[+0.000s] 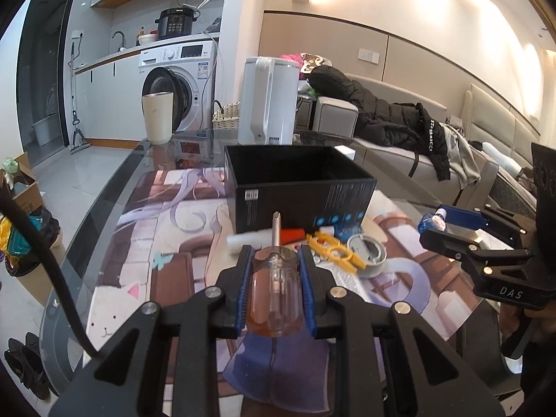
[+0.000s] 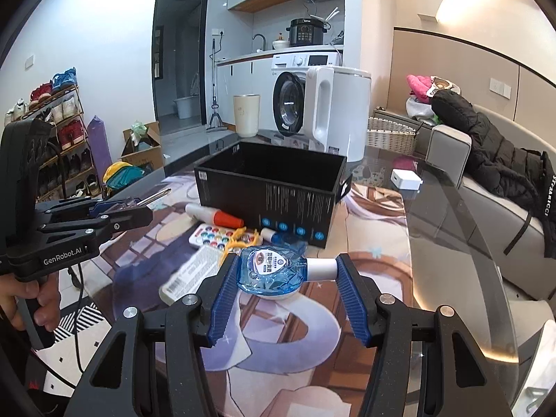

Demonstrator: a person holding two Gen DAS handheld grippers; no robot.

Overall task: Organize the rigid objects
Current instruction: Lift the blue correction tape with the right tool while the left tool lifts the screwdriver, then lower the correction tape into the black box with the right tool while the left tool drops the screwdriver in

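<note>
My left gripper (image 1: 276, 260) is shut on a screwdriver (image 1: 274, 292) with a clear amber handle, its metal shaft pointing toward the open black box (image 1: 302, 187). My right gripper (image 2: 286, 271) is shut on a blue eye-drop bottle (image 2: 269, 272) held sideways, white cap to the right, above the table. The black box (image 2: 274, 187) stands just beyond both grippers. In front of it lie a white tube with an orange cap (image 2: 213, 217), a paint palette (image 2: 213, 236), a yellow clip (image 1: 332, 248) and a roll of tape (image 1: 366, 252). The right gripper (image 1: 434, 224) also shows in the left wrist view, and the left gripper (image 2: 142, 208) in the right wrist view.
A white kettle (image 2: 338, 111) and a beige cup (image 2: 246, 114) stand behind the box on the glass table (image 2: 451, 243). A white charger (image 2: 405, 179) lies at the right. A white packet (image 2: 189, 276) lies near the palette. A sofa with a black coat (image 2: 500, 160) is beyond the table's edge.
</note>
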